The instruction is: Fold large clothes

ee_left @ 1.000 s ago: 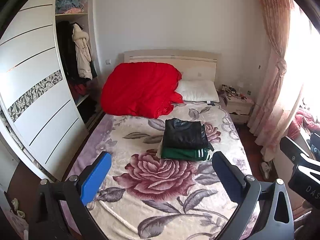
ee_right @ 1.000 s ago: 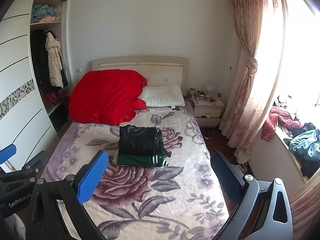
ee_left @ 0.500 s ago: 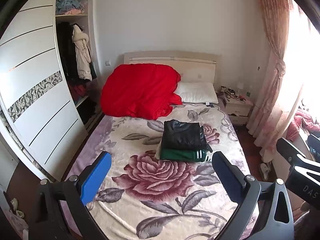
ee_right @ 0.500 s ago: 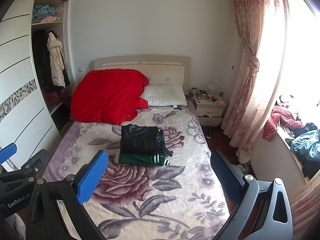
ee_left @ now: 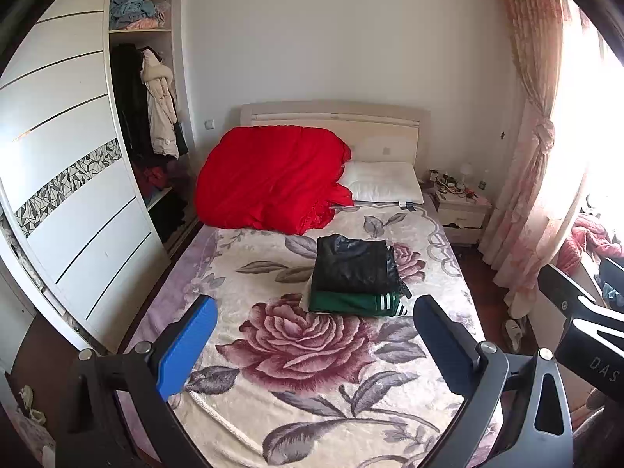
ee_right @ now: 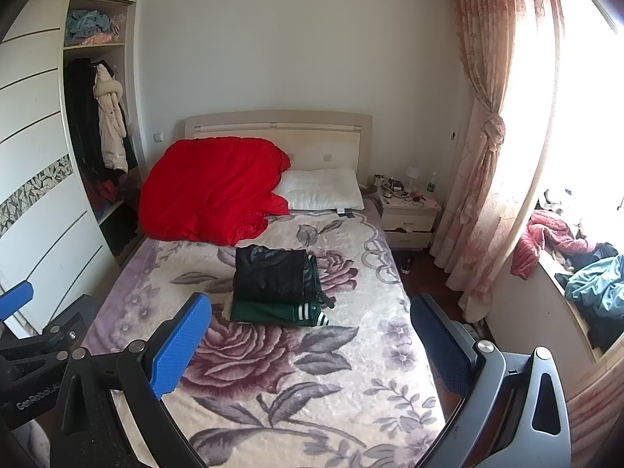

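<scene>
A folded black garment (ee_left: 353,265) (ee_right: 271,275) lies on top of a folded green garment with white stripes (ee_left: 353,304) (ee_right: 279,313) in the middle of the floral bed cover (ee_left: 296,347) (ee_right: 312,382). My left gripper (ee_left: 312,337) hovers above the foot of the bed, open and empty, well short of the stack. My right gripper (ee_right: 310,335) is open too, with nothing between its blue pads, and sits to the right of the left one. Part of the left gripper (ee_right: 23,335) shows at the left edge of the right wrist view.
A red quilt (ee_left: 269,179) and a white pillow (ee_left: 384,183) lie at the head of the bed. A white wardrobe (ee_left: 70,195) stands on the left, a nightstand (ee_right: 407,216) and pink curtain (ee_right: 487,156) on the right. Loose clothes (ee_right: 592,284) pile on the window ledge.
Both views have shifted a little upward and back, so the bed and the folded stack sit slightly lower and farther. Both grippers stay open; the stack has not moved.
</scene>
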The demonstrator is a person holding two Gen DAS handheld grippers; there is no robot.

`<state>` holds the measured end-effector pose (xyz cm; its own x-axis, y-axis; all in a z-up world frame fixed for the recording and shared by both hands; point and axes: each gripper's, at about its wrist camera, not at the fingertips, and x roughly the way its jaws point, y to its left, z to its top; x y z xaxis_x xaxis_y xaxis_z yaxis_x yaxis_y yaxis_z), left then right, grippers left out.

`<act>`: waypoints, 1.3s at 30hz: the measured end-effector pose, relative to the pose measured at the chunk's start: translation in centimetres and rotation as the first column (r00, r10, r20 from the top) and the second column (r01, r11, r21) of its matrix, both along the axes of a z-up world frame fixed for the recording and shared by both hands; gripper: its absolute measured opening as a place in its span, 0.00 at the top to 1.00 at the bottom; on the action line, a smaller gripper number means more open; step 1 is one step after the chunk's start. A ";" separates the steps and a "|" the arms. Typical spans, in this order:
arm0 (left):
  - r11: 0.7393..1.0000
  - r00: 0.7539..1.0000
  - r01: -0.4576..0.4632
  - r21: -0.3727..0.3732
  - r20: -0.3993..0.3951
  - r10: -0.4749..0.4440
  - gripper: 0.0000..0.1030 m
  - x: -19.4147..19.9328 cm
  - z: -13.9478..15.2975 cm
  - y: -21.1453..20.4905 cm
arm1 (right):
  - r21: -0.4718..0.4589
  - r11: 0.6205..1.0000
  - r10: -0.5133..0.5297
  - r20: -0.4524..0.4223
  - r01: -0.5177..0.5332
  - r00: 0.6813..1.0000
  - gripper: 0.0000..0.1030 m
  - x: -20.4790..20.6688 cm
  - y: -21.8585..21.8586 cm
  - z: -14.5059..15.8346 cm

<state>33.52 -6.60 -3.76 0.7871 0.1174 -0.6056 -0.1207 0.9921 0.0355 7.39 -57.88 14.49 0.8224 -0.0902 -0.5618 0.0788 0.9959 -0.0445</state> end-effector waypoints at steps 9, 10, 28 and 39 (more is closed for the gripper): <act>1.000 1.000 -0.003 0.001 0.004 0.003 0.00 -0.2 0.2 0.1 | 0.002 1.000 0.002 0.000 -0.002 1.000 0.00 -0.1 -0.1 0.1; 1.000 1.000 -0.003 0.002 0.005 0.003 0.00 -0.2 0.3 0.1 | 0.001 1.000 0.001 0.000 -0.001 1.000 0.00 -0.1 -0.1 0.1; 1.000 1.000 -0.002 0.005 0.023 0.002 0.00 -0.4 0.9 0.0 | 0.002 1.000 -0.006 0.004 0.006 1.000 0.00 -0.3 -0.2 0.2; 1.000 1.000 0.002 0.007 0.031 -0.002 0.00 -0.2 1.2 -0.2 | -0.001 1.000 -0.022 0.011 0.022 1.000 0.00 -0.9 -0.4 0.5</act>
